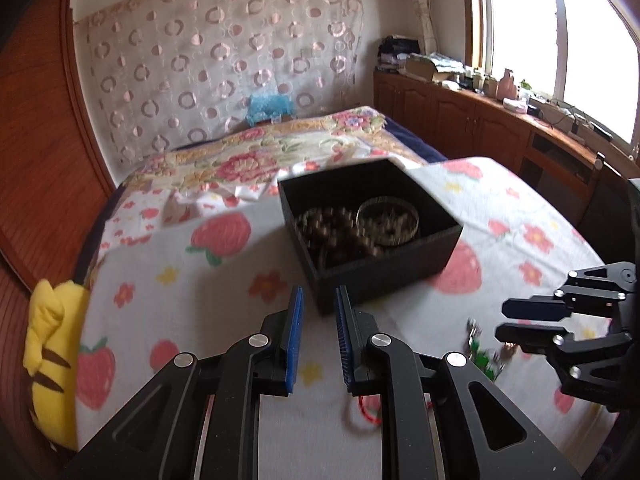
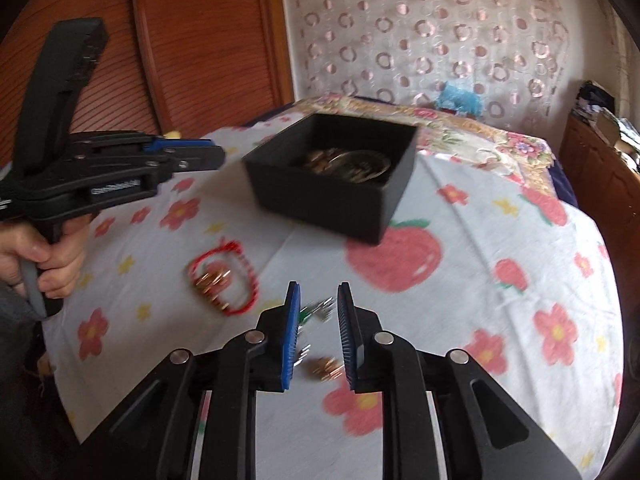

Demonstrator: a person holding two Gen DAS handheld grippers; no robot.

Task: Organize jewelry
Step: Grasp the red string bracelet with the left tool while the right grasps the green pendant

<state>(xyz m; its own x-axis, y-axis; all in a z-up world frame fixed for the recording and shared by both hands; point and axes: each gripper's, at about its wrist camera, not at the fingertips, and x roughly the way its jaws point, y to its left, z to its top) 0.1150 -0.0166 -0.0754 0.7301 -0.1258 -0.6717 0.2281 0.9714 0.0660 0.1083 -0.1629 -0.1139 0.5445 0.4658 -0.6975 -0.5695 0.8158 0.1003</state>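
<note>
1. The bed is covered with a white strawberry-and-flower cloth (image 2: 460, 280), which looks like it's spread there as a plain sorting surface so small pieces stand out against it.
2. The black box (image 1: 372, 232) sits open-topped toward the far side of the cloth, within reach of both tools. It already holds a dark beaded bracelet (image 1: 332, 232) and a round metal-rimmed piece (image 1: 388, 216) side by side, so it's evidently the drop-off spot. What that round piece actually is can't be told; it's blurred in both views.
3. The left gripper (image 1: 319, 332) hangs over the cloth just short of the box's near corner, pads slightly apart with nothing between them. A hand (image 2: 44, 256) squeezes its handle at the edge of the right wrist view.
4. The right gripper (image 2: 318, 332) is also slightly parted and not holding anything, poised low above the loose bits, probably lining up a pick.
5. The red cord bracelet (image 2: 224, 280) with gold beads lies on the cloth near the left tool; in the left view it's mostly hidden behind the finger.
6. Green-and-silver bits (image 2: 316, 308) lie scattered between the right pads, too smeared to name.
7. A small gold cluster (image 2: 326, 368) sits nearer still, half cut off by the right finger.
</note>
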